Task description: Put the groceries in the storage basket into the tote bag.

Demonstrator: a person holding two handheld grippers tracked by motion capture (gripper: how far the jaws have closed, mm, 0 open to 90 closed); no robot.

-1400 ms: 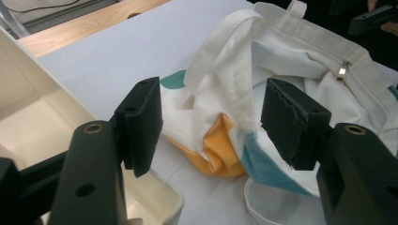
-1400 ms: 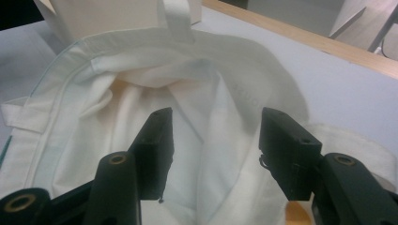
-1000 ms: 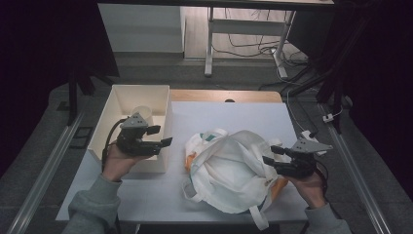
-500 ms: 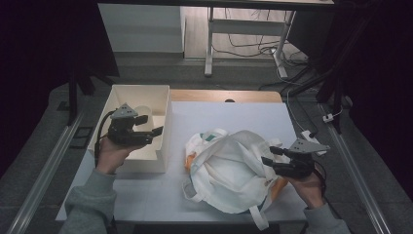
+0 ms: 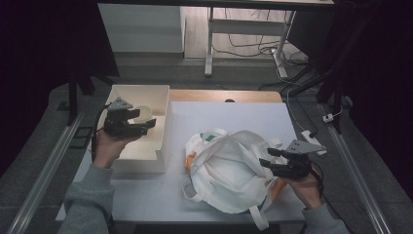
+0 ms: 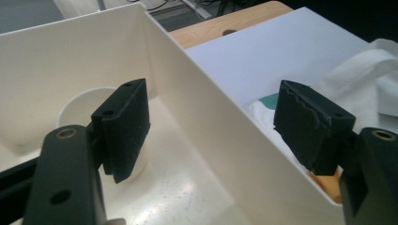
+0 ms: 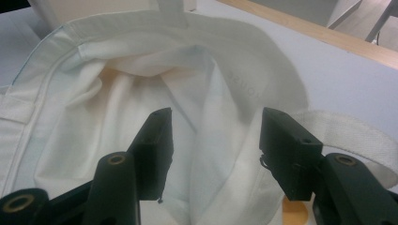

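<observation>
Faint mirrored lettering on the white bag (image 7: 244, 86); unreadable.

Lab or workshop, white worktable (image 5: 229, 117) on aluminium rails (image 5: 44, 165), loose floor cables (image 5: 253, 46), dark surroundings

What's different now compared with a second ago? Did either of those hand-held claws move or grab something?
The left gripper moved away from the white cloth bag, left and farther up the table, to hang over the white bin; its jaws have just been opening, nothing between them. A white paper cup stands in the bin. The right gripper stayed at the bag's edge, and the bag kept its place.
</observation>
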